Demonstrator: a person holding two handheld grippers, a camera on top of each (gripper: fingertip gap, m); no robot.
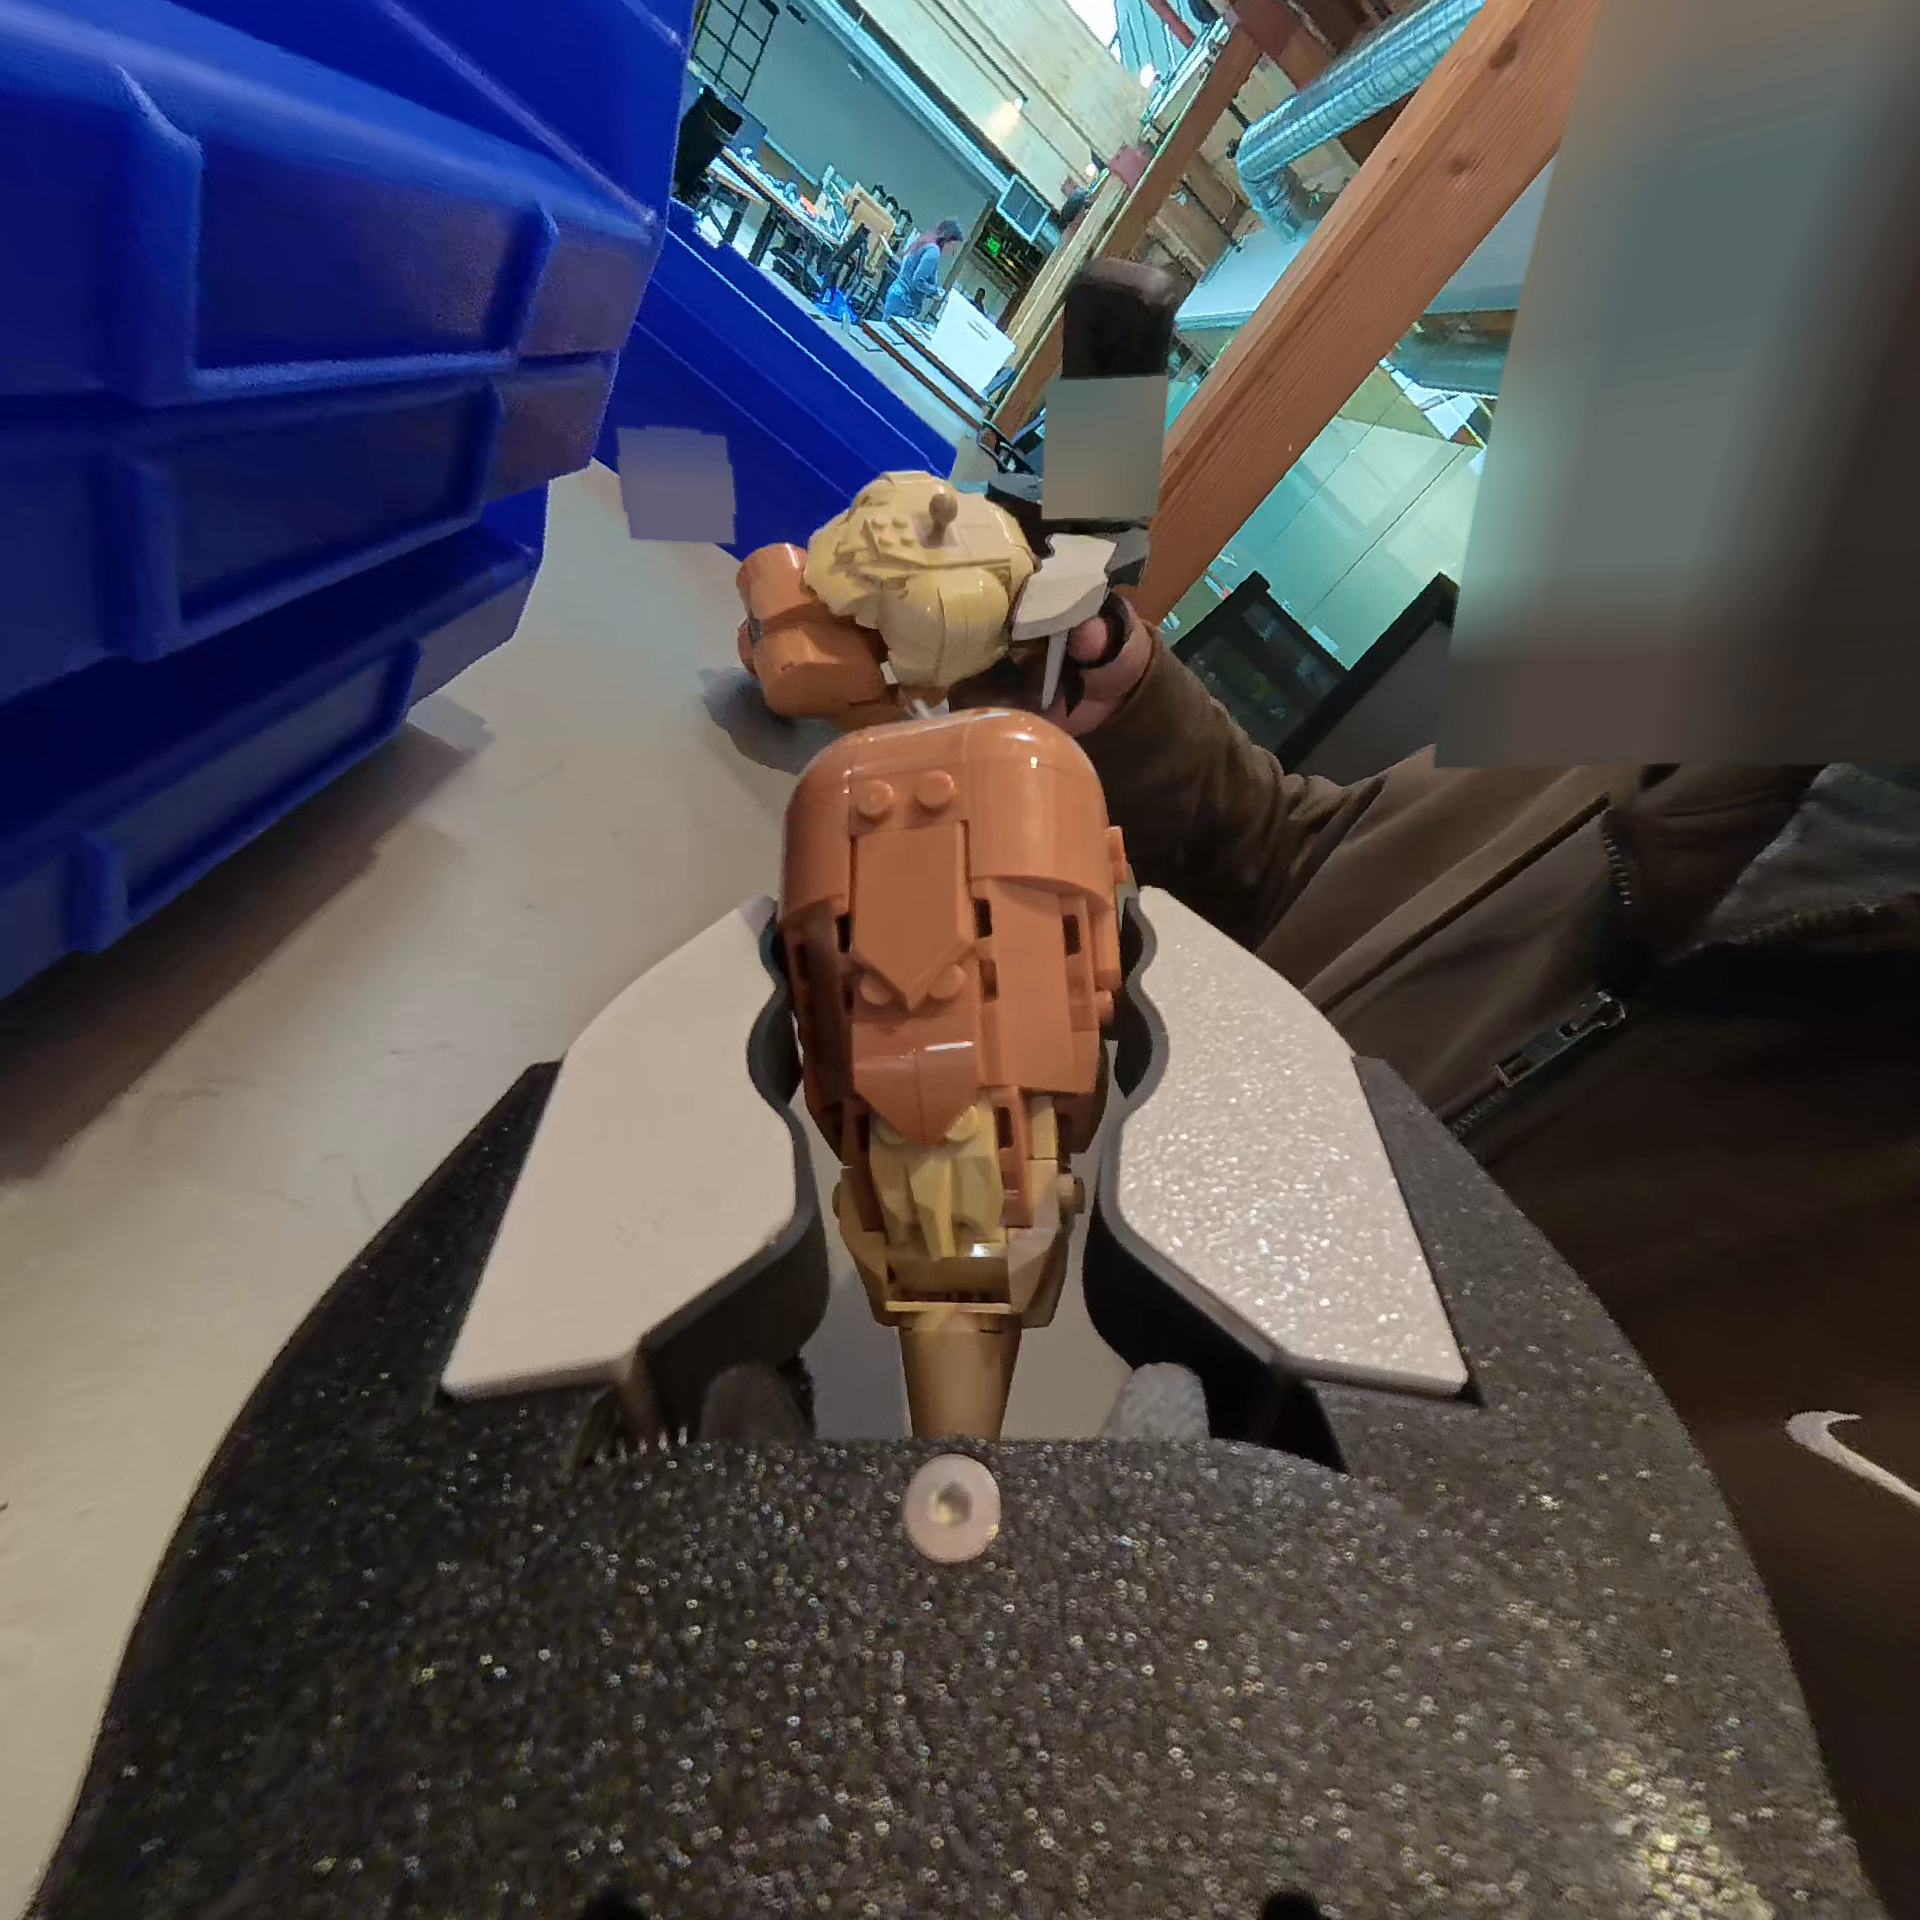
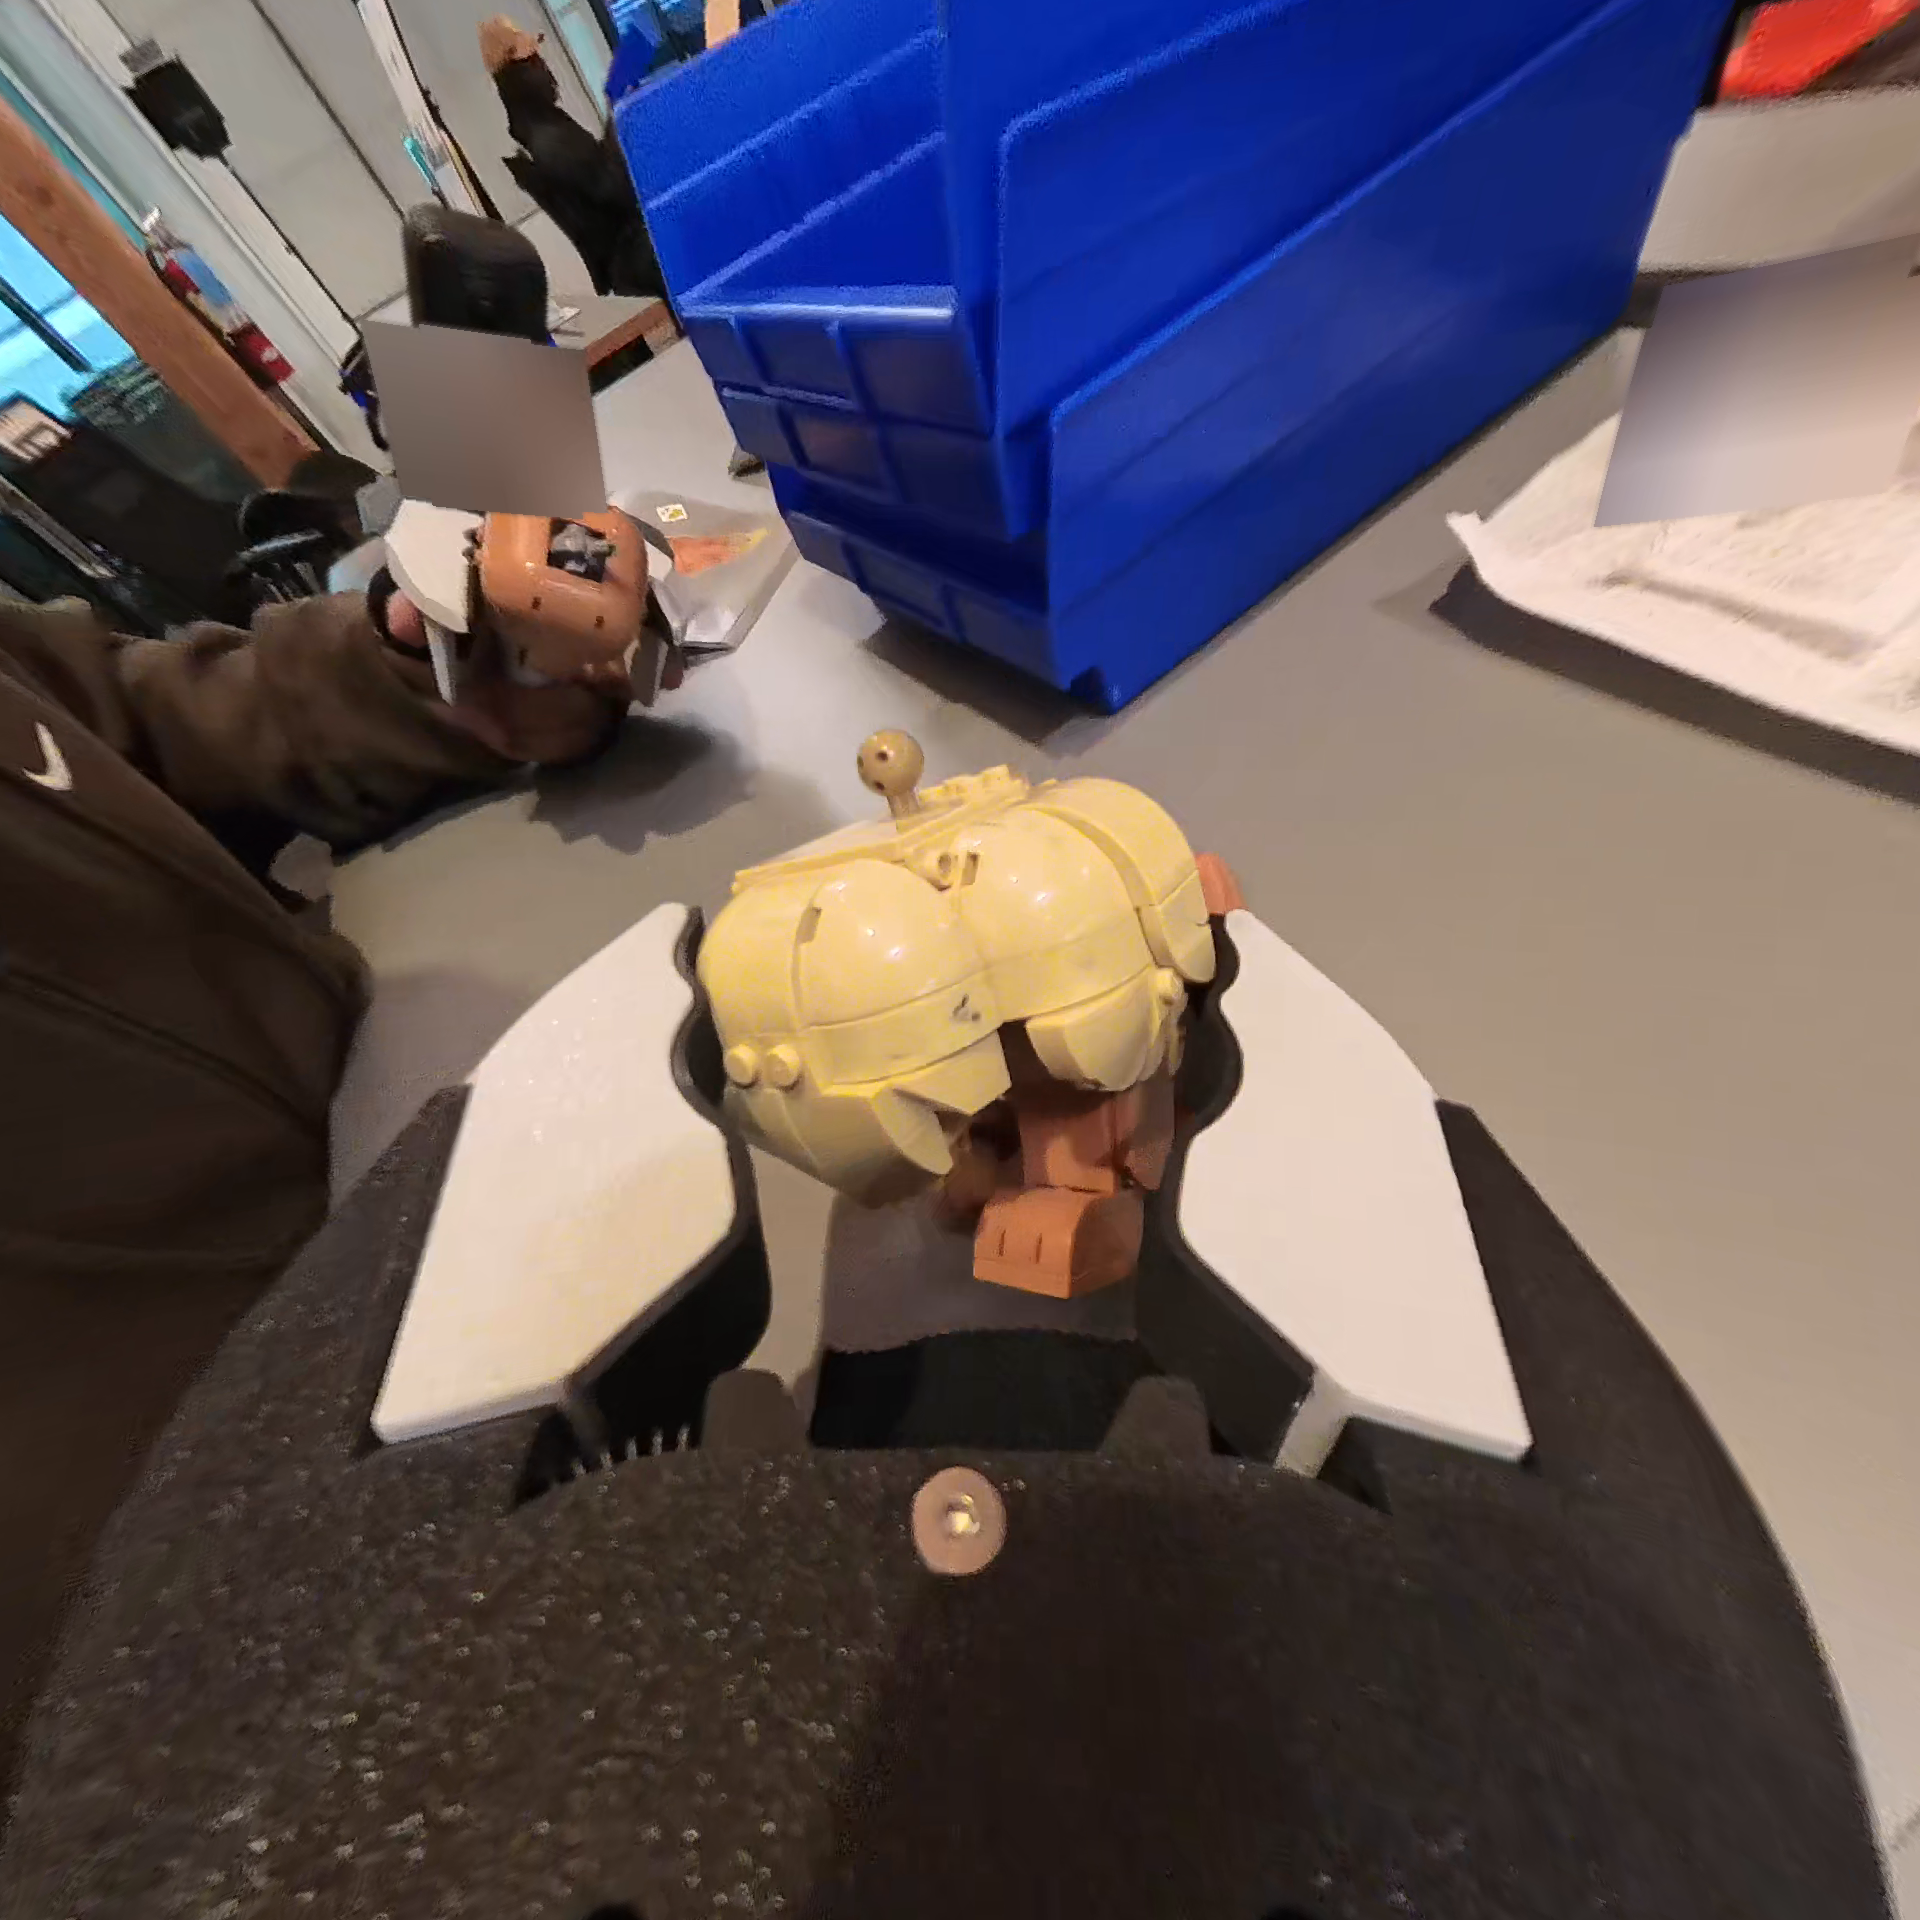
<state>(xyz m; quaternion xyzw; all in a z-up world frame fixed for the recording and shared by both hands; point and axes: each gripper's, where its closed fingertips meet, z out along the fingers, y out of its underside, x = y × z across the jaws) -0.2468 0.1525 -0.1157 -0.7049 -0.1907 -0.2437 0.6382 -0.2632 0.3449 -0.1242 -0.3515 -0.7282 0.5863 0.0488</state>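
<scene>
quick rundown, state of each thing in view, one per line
left gripper: shut on the brown brick piece
brown brick piece: held off the table, gold cone end toward the camera
right gripper: shut on the cream brick piece
cream brick piece: gripped at its sides, small knob sticking up
blue bins: stacked and nested on the grey table

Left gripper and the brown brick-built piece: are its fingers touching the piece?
Touching. The left wrist view shows the left gripper closed on the brown brick-built piece, with both fingers pressed against its sides and no gap visible.
</scene>
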